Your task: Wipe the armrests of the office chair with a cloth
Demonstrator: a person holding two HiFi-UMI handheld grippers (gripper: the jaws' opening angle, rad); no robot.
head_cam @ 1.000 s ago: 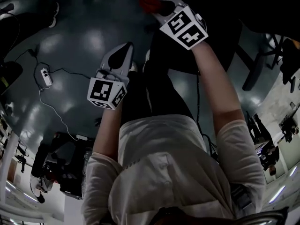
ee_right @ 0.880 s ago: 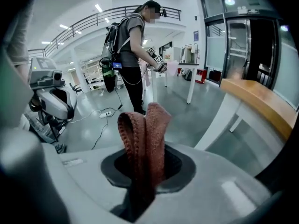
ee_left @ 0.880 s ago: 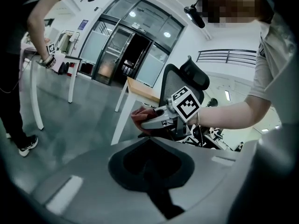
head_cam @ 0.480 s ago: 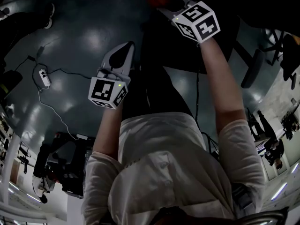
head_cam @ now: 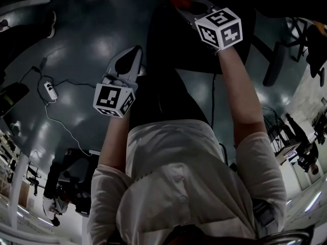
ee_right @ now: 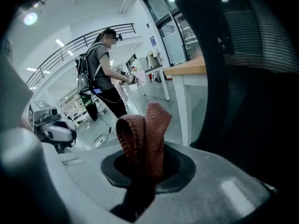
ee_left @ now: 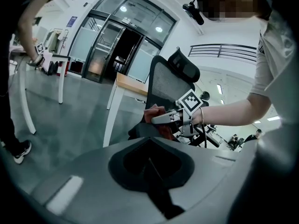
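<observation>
Glossy dark-grey floor [head_cam: 97, 40], a white power strip [head_cam: 49, 89] on it.

Dim, underexposed in head view, glare on floor [head_cam: 97, 45]. Bright under ceiling lights [ee_left: 159, 29] in gripper views; warped, vignetted edges; sharp on cloth [ee_right: 145, 134].

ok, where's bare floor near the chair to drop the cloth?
Bare floor lies between the power strip and the left gripper, and beyond the strip's cable. It is crowded right of the office chair with dark furniture, and lower left with equipment.
</observation>
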